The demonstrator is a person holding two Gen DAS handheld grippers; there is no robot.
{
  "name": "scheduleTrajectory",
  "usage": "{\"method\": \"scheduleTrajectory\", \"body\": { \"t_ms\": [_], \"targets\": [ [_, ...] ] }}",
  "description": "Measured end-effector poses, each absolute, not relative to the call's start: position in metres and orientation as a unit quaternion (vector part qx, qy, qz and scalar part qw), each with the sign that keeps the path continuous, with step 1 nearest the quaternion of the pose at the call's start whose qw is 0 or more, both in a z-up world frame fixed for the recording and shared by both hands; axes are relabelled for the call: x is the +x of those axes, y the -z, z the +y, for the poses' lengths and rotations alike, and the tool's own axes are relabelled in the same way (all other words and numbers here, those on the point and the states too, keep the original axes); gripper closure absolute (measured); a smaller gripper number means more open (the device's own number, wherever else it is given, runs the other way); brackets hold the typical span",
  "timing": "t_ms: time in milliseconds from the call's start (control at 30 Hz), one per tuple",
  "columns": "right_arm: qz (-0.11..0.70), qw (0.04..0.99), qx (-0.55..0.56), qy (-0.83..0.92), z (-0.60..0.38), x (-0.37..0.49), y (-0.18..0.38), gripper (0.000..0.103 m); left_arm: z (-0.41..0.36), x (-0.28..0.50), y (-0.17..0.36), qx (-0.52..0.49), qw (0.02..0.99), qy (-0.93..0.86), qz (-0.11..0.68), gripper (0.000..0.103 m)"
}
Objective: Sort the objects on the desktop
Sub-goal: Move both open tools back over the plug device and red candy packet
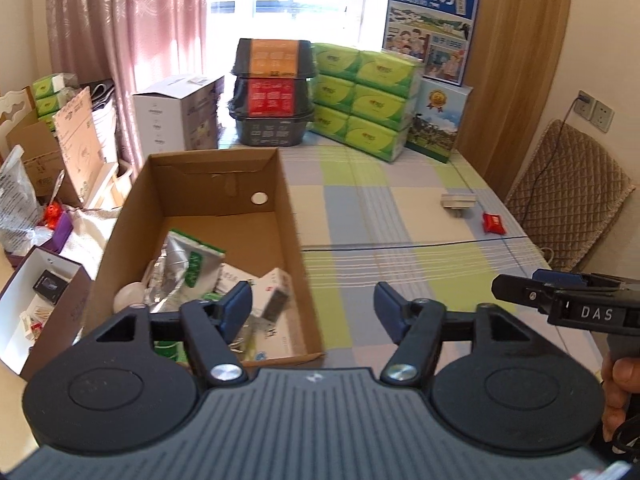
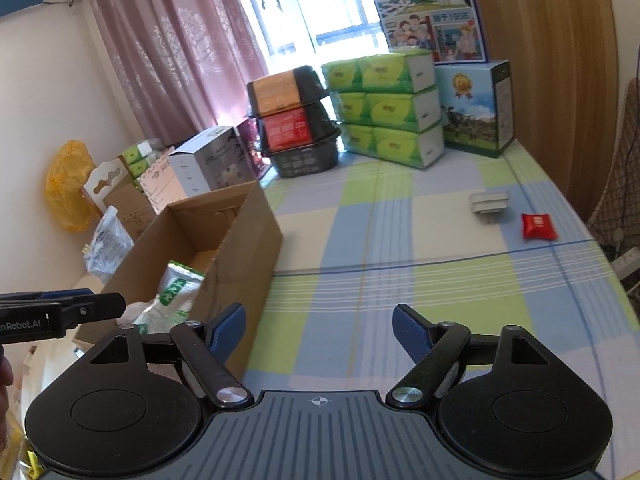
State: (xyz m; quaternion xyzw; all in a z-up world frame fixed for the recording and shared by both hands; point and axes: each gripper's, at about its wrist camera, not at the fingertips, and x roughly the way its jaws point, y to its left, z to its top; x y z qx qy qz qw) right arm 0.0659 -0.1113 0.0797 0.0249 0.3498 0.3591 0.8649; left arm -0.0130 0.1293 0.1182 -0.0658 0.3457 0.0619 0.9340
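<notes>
Hovering above the near edge of a table covered in a checked cloth [image 2: 400, 216], the left gripper [image 1: 312, 304] hangs with its blue-padded fingers spread wide and nothing between them, its left finger over the near right corner of an open cardboard box [image 1: 296, 216]. The right gripper [image 2: 318, 326] is likewise spread apart and empty, poised over the cloth just right of the same box, whose near end it sees from outside.

Inside the box lie a silver and green foil pouch [image 1: 188, 264], a white carton [image 1: 276, 292] and other packets heaped at the near end; the far half of its floor is bare.

Two items sit out on the cloth toward the table's right side, well apart from both tools: a small white and grey block [image 2: 490, 202] and, just beside it and nearer the edge, a red sachet [image 2: 538, 226].

Along the far end of the table stand stacked dark baskets [image 1: 272, 96] with orange and red labels, a block of green tissue packs [image 1: 364, 100] and a blue milk carton box [image 1: 438, 124] under a tall blue printed box [image 1: 430, 24]. Pink curtains [image 2: 176, 48] frame a bright window behind them, and more cartons crowd the floor at left.
</notes>
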Motion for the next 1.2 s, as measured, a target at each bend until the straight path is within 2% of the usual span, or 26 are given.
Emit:
{"method": "scheduleTrajectory", "body": {
  "t_ms": [167, 300, 400, 867, 1200],
  "targets": [
    [0.352, 0.874, 0.024, -0.333, -0.141, 0.073, -0.075, 0.011, 0.103, 0.002, -0.115, -0.065, 0.936, -0.03, 0.344, 0.021],
    [0.359, 0.88, 0.024, -0.311, -0.164, 0.085, -0.07, 0.007, 0.082, 0.017, -0.11, -0.061, 0.937, -0.008, 0.345, 0.007],
    [0.361, 0.884, 0.026, -0.294, -0.181, 0.093, -0.065, 0.004, 0.068, 0.03, -0.106, -0.055, 0.936, 0.002, 0.348, 0.002],
    [0.36, 0.903, 0.014, -0.236, -0.24, 0.158, -0.041, 0.002, 0.001, 0.107, -0.074, -0.016, 0.936, 0.013, 0.35, 0.001],
    [0.352, 0.911, 0.005, -0.215, -0.241, 0.244, 0.001, 0.002, -0.014, 0.184, -0.025, -0.03, 0.928, 0.003, 0.371, 0.001]
  ]
}}
